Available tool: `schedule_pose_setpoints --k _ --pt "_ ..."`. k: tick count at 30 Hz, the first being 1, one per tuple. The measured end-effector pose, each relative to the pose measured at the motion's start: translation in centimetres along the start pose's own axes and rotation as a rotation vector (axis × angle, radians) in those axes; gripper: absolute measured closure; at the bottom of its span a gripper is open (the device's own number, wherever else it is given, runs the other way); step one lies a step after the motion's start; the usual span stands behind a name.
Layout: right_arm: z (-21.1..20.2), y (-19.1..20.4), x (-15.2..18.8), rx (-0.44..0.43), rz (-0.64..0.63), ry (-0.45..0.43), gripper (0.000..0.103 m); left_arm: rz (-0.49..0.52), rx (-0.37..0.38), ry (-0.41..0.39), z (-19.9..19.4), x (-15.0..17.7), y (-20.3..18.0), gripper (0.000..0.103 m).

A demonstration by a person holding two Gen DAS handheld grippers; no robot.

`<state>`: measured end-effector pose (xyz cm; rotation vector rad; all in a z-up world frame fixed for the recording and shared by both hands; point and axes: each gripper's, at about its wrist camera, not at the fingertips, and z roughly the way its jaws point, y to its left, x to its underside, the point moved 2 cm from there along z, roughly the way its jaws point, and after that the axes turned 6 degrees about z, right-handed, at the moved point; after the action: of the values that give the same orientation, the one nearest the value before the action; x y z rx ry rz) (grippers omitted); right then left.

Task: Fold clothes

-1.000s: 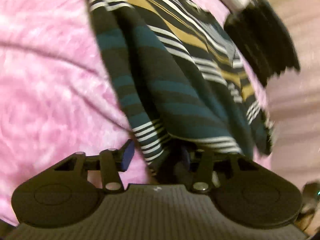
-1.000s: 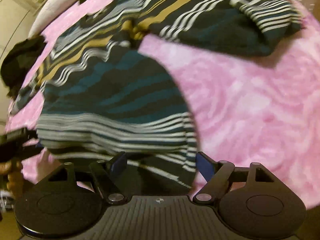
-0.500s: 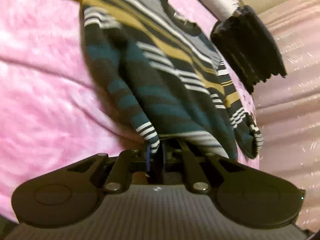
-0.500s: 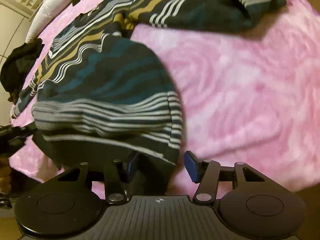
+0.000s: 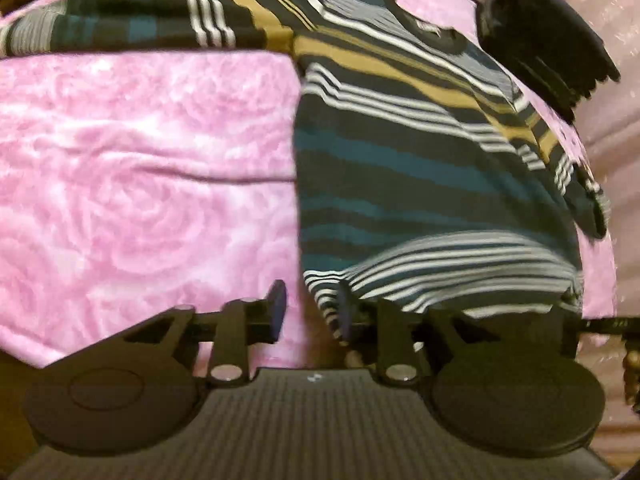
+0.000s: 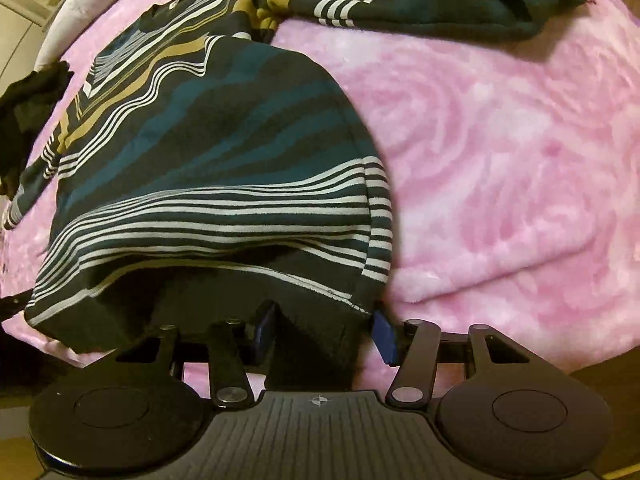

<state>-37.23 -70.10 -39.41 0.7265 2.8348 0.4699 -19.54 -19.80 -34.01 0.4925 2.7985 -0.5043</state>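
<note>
On pink blanket (image 5: 132, 152), striped sweater (image 5: 400, 168) is spread, hem nearest both tools. Left gripper (image 5: 310, 308) jaws are opening, only pink fabric seen between them, hem edge at the right pad. Right gripper (image 6: 324, 326) is half-open around bunched hem; actual pinch cannot be told. Sweater is blurred, cut off at top. Stripes: teal, black, white, mustard.
</note>
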Motion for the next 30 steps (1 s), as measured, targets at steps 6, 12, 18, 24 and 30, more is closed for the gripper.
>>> schedule_pose_setpoints --k 6,12,18,24,30 --pt "0.0 -0.9 -0.1 -0.053 0.077 0.003 0.049 -0.037 0.157 -0.015 -0.7 2.2 1.5 0.062" --pt "-0.5 -1.7 0.0 -0.072 0.113 0.010 0.075 0.023 0.217 0.009 -1.0 3.5 0.8 0.041" --pt "-1.8 -0.4 -0.6 -0.067 0.043 0.045 0.092 0.121 0.232 0.101 2.0 3.1 -1.7 0.091" --pt "-7.2 1.4 -0.6 0.102 -0.227 0.125 0.098 0.186 0.152 0.130 -4.9 1.4 -0.8 0.097" --pt "-3.2 -0.2 0.7 0.177 -0.163 0.152 0.097 0.167 0.022 0.286 -1.0 4.1 0.8 0.103"
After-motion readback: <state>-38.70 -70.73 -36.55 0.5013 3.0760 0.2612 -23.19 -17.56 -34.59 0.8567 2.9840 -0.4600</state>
